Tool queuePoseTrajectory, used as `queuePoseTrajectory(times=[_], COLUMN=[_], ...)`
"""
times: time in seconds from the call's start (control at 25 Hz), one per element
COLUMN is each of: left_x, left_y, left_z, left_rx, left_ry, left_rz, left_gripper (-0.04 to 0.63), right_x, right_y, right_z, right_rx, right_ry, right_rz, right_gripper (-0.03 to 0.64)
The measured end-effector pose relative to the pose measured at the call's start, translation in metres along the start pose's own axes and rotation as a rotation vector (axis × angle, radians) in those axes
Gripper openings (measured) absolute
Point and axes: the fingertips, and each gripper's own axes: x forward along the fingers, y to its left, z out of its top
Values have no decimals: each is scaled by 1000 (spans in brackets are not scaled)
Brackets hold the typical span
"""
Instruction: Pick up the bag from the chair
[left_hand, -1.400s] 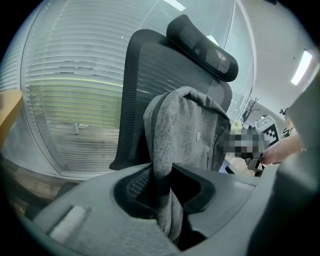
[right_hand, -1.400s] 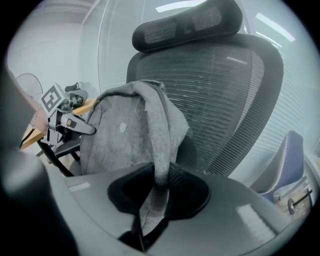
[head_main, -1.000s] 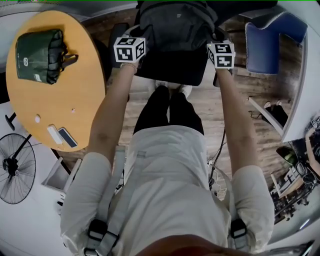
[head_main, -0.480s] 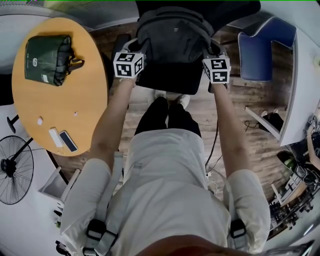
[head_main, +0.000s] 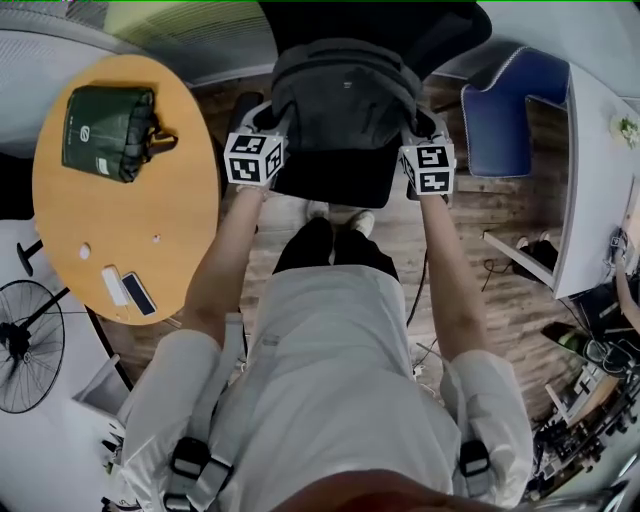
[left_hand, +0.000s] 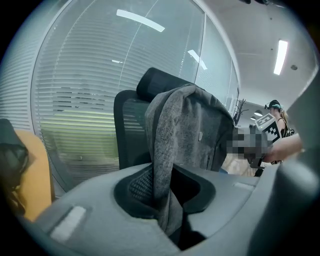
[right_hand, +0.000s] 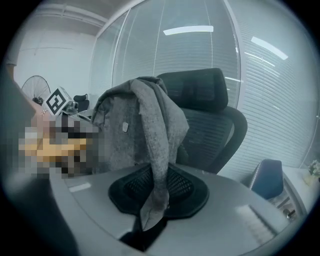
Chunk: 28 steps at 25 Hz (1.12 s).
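**Both grippers clamped on the bag's 2 straps**

The left gripper (left_hand: 167, 202) has its fingers (left_hand: 90, 220) nearly closed, with only the left strap (left_hand: 162, 150) pinched between the dark pads. From there the grey strap runs up and away beyond the fingertips to the top of the bag (head_main: 345, 95). The right gripper (right_hand: 155, 202) does the same. Its fingers (right_hand: 220, 220) are pressed on the right strap (right_hand: 157, 145), and the strap's loose end hangs down past the pads toward the camera.

The bag stands upright between the 2 sets of fingers, 1 gripper at each side of it. It is over the seat of the black chair (head_main: 340, 178) and in front of the backrest. Whether its base bears on the seat cannot be told. In both gripper views the headrest rises just behind the bag, beyond the fingertips.

Well to the left of the left fingers is a round orange worktop (head_main: 120, 230). It carries a green pouch (head_main: 108, 132) and a phone (head_main: 138, 293). A fan (head_main: 25, 345) stands past the worktop's near edge. A blue seat (head_main: 500, 115) is off to the right of the right fingers.
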Motion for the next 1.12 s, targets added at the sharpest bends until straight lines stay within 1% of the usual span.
queuePoseTrajectory(times=[0.48, 0.92, 1.12], left_x=[-73, -126, -152], left_y=[-39, -71, -86], left_z=[42, 82, 102], left_rx=[34, 61, 73], left_ry=[-76, -144, -179], left_rz=[12, 3, 4], left_gripper=[67, 67, 67], right_x=[-75, -142, -173], right_y=[16, 26, 33], right_z=[46, 84, 103], right_rx=[1, 1, 9], right_ry=[-55, -100, -121], right_rz=[-22, -54, -54], right_gripper=[60, 60, 60])
